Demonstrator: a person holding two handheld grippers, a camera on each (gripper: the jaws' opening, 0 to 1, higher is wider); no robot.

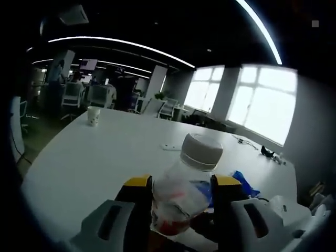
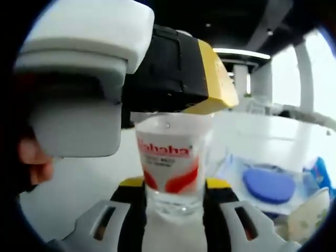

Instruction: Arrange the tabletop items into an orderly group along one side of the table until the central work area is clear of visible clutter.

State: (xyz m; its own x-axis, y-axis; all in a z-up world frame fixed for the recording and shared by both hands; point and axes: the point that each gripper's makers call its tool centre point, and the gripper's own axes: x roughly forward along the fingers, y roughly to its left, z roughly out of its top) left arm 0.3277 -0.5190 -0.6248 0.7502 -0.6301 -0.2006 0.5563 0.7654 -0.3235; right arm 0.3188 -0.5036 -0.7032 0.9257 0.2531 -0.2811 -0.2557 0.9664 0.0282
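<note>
— Starting at the left of the left gripper view, we see a paper cup (image 1: 93, 116) standing far off on the white counter (image 1: 105, 163). Is our left tool (image 1: 181, 190) holding anything?

— Yes, its yellow-tipped jaws are closed against a clear plastic bottle (image 1: 181, 189) with a white cap (image 1: 201, 151) and a red-and-white label; the bottle leans away from us. Past it to the right lie blue wrappers (image 1: 244, 181).

— And in the right gripper view?

— A person's fingers (image 2: 34, 158) at the left edge, then the left tool (image 2: 126, 68) looming above. Our right tool (image 2: 173, 193) grips the bottle (image 2: 170, 168) low down, jaws pressed to both sides. Right of it, a clear packet with a blue disc (image 2: 269, 185) rests on the counter (image 2: 84, 184).
</note>
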